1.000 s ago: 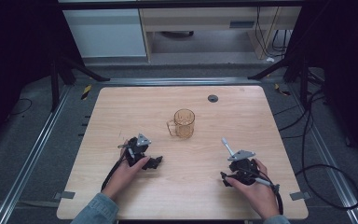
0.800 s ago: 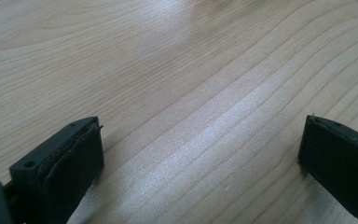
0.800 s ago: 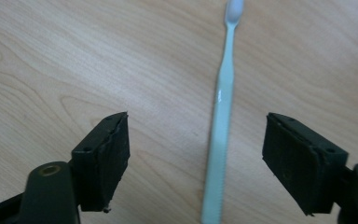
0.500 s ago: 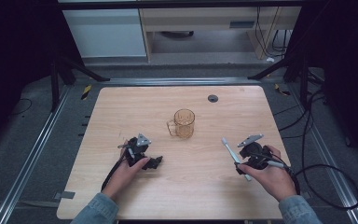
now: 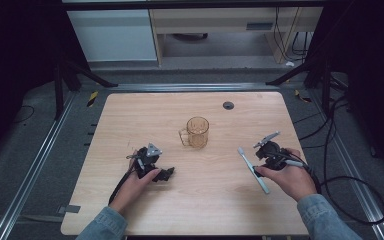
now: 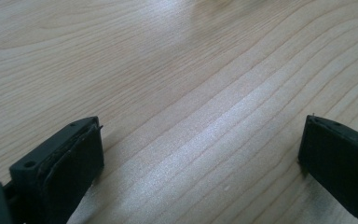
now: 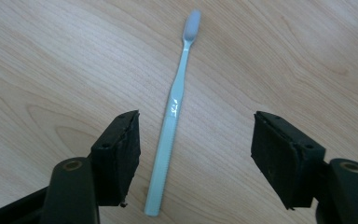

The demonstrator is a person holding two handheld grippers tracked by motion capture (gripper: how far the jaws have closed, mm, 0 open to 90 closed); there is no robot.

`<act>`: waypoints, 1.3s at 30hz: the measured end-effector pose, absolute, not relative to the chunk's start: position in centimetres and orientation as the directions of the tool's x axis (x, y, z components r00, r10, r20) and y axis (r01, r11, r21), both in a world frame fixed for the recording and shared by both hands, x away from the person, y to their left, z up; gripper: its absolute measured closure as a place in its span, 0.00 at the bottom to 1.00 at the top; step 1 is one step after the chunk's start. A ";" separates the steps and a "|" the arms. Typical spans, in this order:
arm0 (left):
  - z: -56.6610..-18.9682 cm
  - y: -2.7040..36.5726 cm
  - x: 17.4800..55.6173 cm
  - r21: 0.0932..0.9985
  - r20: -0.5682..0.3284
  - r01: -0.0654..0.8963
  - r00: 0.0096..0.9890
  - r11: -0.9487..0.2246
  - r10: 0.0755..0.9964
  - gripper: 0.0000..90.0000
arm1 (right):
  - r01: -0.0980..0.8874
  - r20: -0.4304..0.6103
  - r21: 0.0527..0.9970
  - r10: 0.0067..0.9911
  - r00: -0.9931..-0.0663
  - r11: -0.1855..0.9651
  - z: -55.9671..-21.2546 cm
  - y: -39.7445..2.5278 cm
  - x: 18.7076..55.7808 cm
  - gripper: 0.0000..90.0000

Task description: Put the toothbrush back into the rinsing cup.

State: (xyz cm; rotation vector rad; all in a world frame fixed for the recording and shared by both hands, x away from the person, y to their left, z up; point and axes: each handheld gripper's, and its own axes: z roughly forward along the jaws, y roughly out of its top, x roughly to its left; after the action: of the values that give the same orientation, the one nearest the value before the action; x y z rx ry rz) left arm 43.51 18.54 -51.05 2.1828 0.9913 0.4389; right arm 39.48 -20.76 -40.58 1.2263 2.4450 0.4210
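1. The left gripper (image 5: 166,174) rests on the wooden bench (image 5: 130,115) near its front-left part, held by the person's left hand (image 5: 135,182). Its fingers (image 6: 70,158) stand wide apart with bare wood between them, and open bench lies all around it.
2. A clear amber mug (image 5: 196,133) stands upright near the bench's middle, well apart from both grippers. A small dark round disc (image 5: 228,105) lies near the far edge; what it is cannot be made out.
3. A pale blue toothbrush (image 5: 253,169) lies flat on the bench at front right, head pointing away from the person.
4. The right gripper (image 5: 261,161) is just beside the toothbrush. In the right gripper view its fingers (image 7: 119,151) are spread wide, with the toothbrush (image 7: 173,112) between them, untouched. The right hand (image 5: 290,177) hides part of the gripper, near the bench's right edge.
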 end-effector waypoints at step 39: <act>-51.1 18.5 43.5 0.711 0.022 0.524 0.651 -0.469 0.759 0.00 | 0.780 -0.080 0.324 0.837 -0.542 0.536 -40.8 -18.0 45.3 0.53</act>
State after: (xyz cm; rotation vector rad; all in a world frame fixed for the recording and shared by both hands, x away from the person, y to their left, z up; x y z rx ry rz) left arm 43.52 18.53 -51.06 2.1805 0.9908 0.4419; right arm 45.29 -18.03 -40.78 1.3638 2.5494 0.3684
